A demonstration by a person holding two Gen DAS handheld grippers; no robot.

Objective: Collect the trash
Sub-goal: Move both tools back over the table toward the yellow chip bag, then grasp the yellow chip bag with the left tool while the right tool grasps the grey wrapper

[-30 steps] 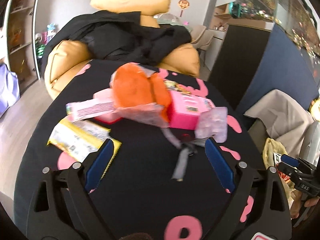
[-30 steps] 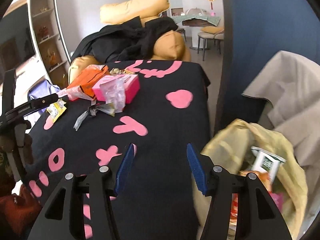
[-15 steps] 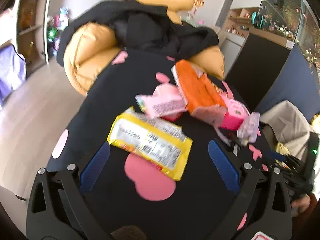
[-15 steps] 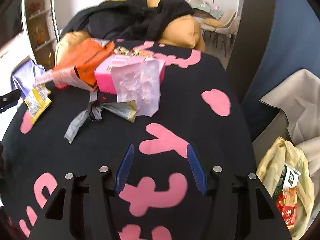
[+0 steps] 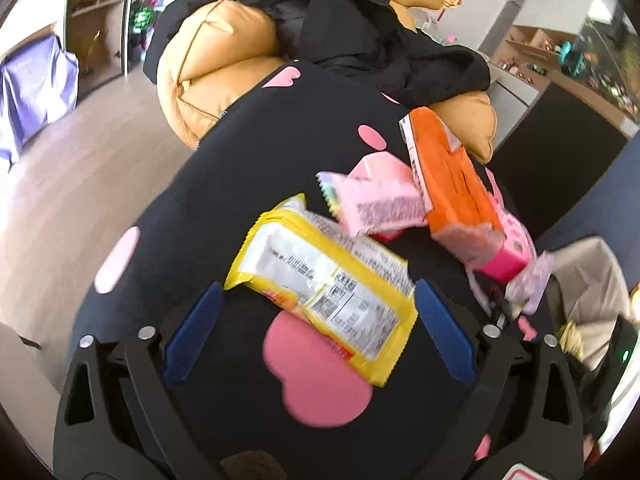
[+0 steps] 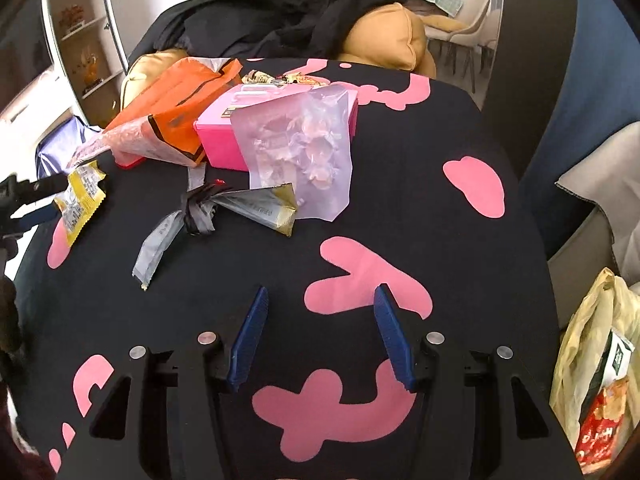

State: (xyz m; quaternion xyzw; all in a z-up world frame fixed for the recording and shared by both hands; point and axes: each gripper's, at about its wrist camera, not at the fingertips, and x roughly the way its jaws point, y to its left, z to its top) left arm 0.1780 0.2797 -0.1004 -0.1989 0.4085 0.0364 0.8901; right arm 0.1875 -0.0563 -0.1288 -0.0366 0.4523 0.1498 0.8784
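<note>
A yellow snack wrapper [image 5: 332, 280] lies on the black cloth with pink shapes, and my left gripper [image 5: 318, 292] stands open with its blue fingers either side of the wrapper's near end. Behind it lie a pink wrapper [image 5: 376, 200], an orange packet [image 5: 452, 184] and a pink box [image 5: 508, 248]. In the right wrist view my right gripper [image 6: 320, 300] is open over bare cloth, short of a twisted grey-and-gold wrapper [image 6: 224, 212] and a clear plastic bag [image 6: 300, 152] leaning on the pink box [image 6: 224, 140]. The yellow wrapper [image 6: 80, 200] shows at the left.
A yellowish trash bag [image 6: 596, 364] with packaging inside hangs off the table's right edge. A tan armchair [image 5: 224, 68] draped with black clothing [image 5: 360, 28] stands behind the table. A beige cloth [image 6: 608, 188] lies at the right; shelves [image 6: 80, 40] line the left wall.
My left gripper swung left from the orange packet and closed in on the yellow wrapper, now between its fingers. My right gripper turned from the trash bag toward the table litter and moved nearer.
</note>
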